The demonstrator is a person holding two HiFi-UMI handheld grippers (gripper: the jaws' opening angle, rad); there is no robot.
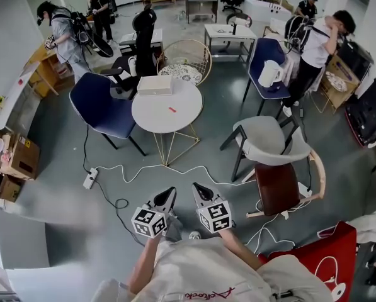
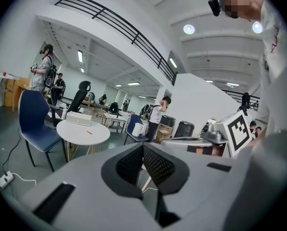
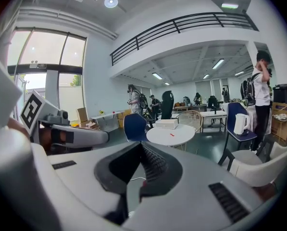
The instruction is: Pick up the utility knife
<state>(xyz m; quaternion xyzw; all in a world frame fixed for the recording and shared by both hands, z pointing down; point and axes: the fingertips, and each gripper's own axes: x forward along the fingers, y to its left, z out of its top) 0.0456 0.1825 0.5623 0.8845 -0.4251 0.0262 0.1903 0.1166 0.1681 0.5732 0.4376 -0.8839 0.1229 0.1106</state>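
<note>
The utility knife (image 1: 172,110) is a small red item lying on the round white table (image 1: 165,115) in the middle of the room. It also shows as a red sliver in the left gripper view (image 2: 89,132) and the right gripper view (image 3: 171,134). My left gripper (image 1: 167,195) and right gripper (image 1: 198,189) hover side by side close to my body, well short of the table. Both point roughly toward the table. The left gripper (image 2: 143,148) has its jaws together with nothing between them. So does the right gripper (image 3: 141,146).
A white box (image 1: 154,84) sits on the table's far side. A blue chair (image 1: 102,102) stands to its left, a wire chair (image 1: 184,60) behind, a grey chair (image 1: 269,140) to the right. A power strip (image 1: 90,178) and cables lie on the floor. Several people stand farther off.
</note>
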